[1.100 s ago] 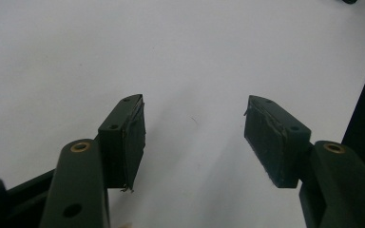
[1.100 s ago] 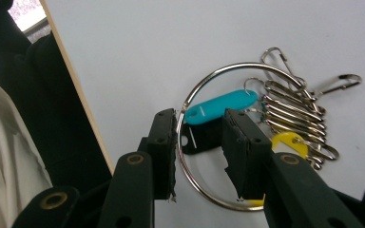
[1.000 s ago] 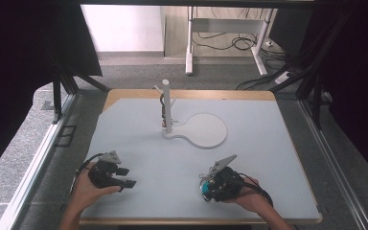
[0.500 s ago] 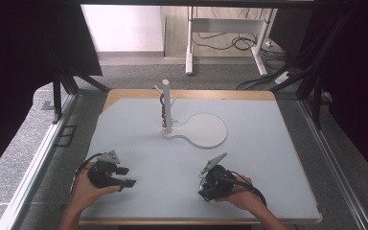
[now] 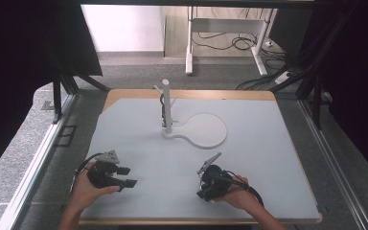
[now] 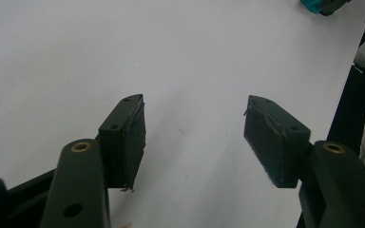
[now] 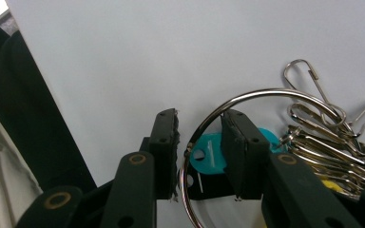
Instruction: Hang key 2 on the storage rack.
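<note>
Key ring: a large silver split ring [image 7: 247,137] in the lower middle of the right gripper view, strung with a teal tag [image 7: 209,151], a bunch of silver snap hooks [image 7: 328,142] and a bit of yellow at the lower right edge.
Key ring, place: on the pale worktop [image 5: 258,143], under the tip of the right gripper [image 5: 210,181], lower right of centre in the high view, where the ring itself is too small to make out.
Key ring, lie: the ring's arc runs from between the jaws up and over to the right of the frame; the hooks fan out to the right, their long axes running roughly left to right.
Key ring to gripper: the wire passes through the gap between the two jaws, just beside the left one; the right jaw stands inside the loop, in front of the teal tag.
Right gripper [image 7: 199,152]: jaws have just been closing with the ring wire between them; a narrow gap remains and I cannot tell that the pads press on the wire.
Left gripper [image 6: 195,137]: jaws wide apart, nothing between them, bare worktop beneath; lower left in the high view [image 5: 124,176].
High view adds: a white stand [image 5: 166,108] with an upright post and a round base plate [image 5: 205,130] in mid-frame, well apart from both grippers.
Left gripper view adds: a teal scrap at its upper right corner, far off.
</note>
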Demonstrator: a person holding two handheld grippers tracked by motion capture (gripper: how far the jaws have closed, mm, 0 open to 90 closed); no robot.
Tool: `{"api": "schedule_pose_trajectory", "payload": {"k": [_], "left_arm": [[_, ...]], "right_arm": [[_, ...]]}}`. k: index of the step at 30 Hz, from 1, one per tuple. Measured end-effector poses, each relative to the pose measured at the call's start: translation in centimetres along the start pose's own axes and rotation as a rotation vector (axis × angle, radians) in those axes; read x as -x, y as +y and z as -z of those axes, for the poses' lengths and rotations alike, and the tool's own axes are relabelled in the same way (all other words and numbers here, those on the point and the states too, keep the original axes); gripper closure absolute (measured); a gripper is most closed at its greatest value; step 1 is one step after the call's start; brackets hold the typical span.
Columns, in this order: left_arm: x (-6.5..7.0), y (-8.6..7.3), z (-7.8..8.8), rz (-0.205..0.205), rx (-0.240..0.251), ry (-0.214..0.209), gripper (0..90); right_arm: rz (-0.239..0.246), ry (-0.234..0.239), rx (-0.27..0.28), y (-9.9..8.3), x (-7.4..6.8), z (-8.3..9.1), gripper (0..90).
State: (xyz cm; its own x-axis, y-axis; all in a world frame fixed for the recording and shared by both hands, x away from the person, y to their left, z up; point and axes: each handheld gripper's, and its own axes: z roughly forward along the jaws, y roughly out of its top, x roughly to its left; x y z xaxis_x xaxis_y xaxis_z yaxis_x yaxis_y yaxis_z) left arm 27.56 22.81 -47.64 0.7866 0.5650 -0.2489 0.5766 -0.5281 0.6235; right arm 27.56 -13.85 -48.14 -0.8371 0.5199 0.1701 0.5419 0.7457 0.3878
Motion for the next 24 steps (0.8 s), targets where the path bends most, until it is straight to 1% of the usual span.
{"api": "schedule_pose_trajectory", "payload": {"k": [1,2,5,8,9,10,11,12,13,15,16,18,20,22,24], "left_arm": [[-0.1,0.0,0.0,-0.01,-0.008,0.001,39.8],[-0.1,0.0,0.0,-0.01,-0.008,0.001,39.8],[0.0,0.0,0.0,0.0,0.001,0.002,39.8],[-0.1,0.0,0.0,0.003,0.002,0.005,39.8],[-0.2,-0.1,0.0,-0.011,-0.012,0.006,39.7],[-0.2,-0.1,0.0,-0.011,-0.012,0.006,39.7],[-0.3,-0.1,0.0,-0.009,-0.016,0.006,39.7],[-0.3,-0.1,0.0,-0.009,-0.016,0.006,39.6],[-0.3,-0.1,0.0,-0.007,-0.015,0.006,39.6],[-0.3,-0.1,0.0,-0.01,-0.013,0.005,39.6],[-0.3,-0.1,0.0,-0.01,-0.013,0.005,39.6],[-0.2,-0.1,-0.1,-0.003,-0.009,0.007,39.5],[-0.2,-0.1,-0.1,0.001,-0.004,0.006,39.5],[-0.3,-0.1,0.0,-0.01,-0.013,0.009,39.5],[-0.3,-0.1,0.0,-0.01,-0.014,0.008,39.5]], "right_arm": [[0.0,-0.006,-0.006,0.2,0.0,-0.1,71.6],[0.003,-0.009,-0.008,0.2,0.1,-0.1,72.5],[-0.019,0.002,-0.012,0.4,0.3,-0.2,76.4],[-0.027,0.003,-0.017,0.5,0.4,-0.2,78.1],[-0.032,0.002,-0.023,0.5,0.4,-0.2,80.7],[-0.032,0.002,-0.023,0.5,0.4,-0.2,80.7],[-0.033,0.002,-0.031,0.5,0.5,-0.2,84.6],[-0.033,0.002,-0.031,0.5,0.5,-0.2,84.6],[-0.043,0.001,-0.034,0.5,0.6,-0.1,86.4],[-0.046,-0.001,-0.039,0.4,0.9,0.0,86.8],[-0.056,0.003,-0.039,0.4,1.0,0.1,86.9],[-0.057,0.01,-0.035,0.4,1.1,0.1,87.1],[-0.066,0.017,-0.027,0.5,1.4,0.5,87.5],[-0.063,0.025,-0.013,0.6,1.6,1.0,87.8],[-0.068,0.038,0.005,0.8,1.9,1.6,88.0]]}}
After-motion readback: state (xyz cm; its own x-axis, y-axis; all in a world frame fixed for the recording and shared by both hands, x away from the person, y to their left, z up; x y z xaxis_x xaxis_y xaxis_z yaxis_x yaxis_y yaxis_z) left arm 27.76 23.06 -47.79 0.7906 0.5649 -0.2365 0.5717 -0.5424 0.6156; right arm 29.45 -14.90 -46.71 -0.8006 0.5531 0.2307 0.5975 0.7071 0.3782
